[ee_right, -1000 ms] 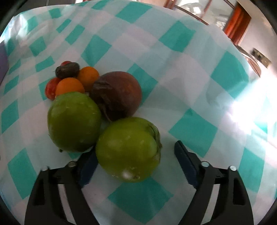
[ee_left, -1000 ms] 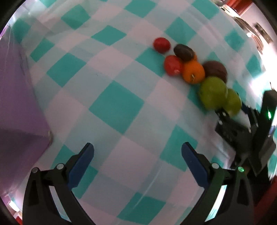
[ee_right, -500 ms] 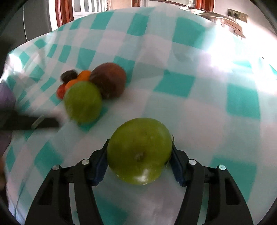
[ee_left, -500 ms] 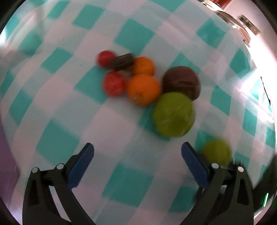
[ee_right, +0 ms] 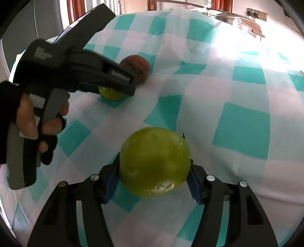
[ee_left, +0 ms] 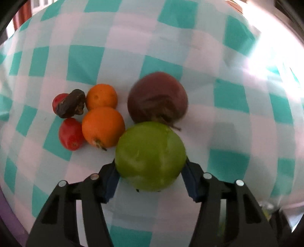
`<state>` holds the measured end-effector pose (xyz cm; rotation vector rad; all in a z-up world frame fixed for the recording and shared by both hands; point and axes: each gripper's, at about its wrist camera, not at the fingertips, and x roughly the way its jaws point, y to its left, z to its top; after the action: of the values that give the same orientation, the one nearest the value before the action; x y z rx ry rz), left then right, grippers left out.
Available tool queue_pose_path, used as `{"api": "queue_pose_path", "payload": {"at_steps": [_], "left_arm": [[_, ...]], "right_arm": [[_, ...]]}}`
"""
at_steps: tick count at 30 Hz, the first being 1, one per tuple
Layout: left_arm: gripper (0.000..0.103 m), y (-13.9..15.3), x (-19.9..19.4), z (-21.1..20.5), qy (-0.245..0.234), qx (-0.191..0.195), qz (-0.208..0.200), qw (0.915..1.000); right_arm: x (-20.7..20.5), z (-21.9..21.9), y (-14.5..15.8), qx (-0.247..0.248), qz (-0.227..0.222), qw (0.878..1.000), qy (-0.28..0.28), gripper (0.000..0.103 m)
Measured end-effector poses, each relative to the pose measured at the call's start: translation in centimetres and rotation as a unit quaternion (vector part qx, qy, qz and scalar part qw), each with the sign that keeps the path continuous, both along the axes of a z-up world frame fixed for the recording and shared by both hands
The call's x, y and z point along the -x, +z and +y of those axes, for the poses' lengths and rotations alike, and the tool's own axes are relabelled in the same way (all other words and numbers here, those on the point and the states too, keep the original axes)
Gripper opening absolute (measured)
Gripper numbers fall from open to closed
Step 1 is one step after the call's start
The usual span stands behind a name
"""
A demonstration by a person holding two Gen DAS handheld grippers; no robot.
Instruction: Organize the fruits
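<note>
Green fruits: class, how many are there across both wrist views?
2. One green fruit sits between the left tool's pads beside the pile; the other green fruit is in the right tool, apart from the pile. More may be hidden.

**Checked Cloth, Bright Window Light**

A teal-and-white checked tablecloth (ee_left: 85,64) covers the whole work surface, its squares bending with the lens, and it shows again in the right wrist view (ee_right: 241,106) with soft creases running across it. Strong glare washes out the cloth toward the right edge in both views. Beyond the far edge of the table, reddish-brown wooden window frames (ee_right: 152,4) stand against daylight. A wall socket plate (ee_right: 256,13) sits on the pale wall at upper right, with a metal lid-like object (ee_right: 233,18) just below it, too blurred to identify.
</note>
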<state>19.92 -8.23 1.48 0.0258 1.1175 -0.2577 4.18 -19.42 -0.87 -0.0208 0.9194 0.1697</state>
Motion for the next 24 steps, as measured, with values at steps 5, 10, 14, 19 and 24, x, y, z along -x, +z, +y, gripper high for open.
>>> {"api": "queue_pose_path", "payload": {"at_steps": [5,10,14,19,24], "left_arm": [[0.058,0.0,4.1,-0.1,-0.020,-0.013,-0.003,0.9997],[0.058,0.6,9.6,1.9,-0.035,-0.024,0.000,0.9991],[0.058,0.8,14.5,3.2,-0.065,-0.038,0.004,0.9972],[0.058,0.7,20.8,5.8,-0.098,-0.035,0.014,0.9945],[0.058,1.0,25.5,11.6,-0.121,-0.021,0.026,0.9921]], "right_arm": [[0.3,0.0,0.0,-0.009,0.008,1.000,-0.016,0.061],[1.0,-0.1,-0.1,-0.023,0.020,0.999,-0.039,0.060],[3.2,0.2,-0.2,-0.029,0.039,0.997,-0.061,0.060],[7.2,1.5,0.1,-0.024,0.059,0.995,-0.071,0.060],[11.9,3.7,0.8,-0.070,0.087,0.989,-0.100,0.059]]}}
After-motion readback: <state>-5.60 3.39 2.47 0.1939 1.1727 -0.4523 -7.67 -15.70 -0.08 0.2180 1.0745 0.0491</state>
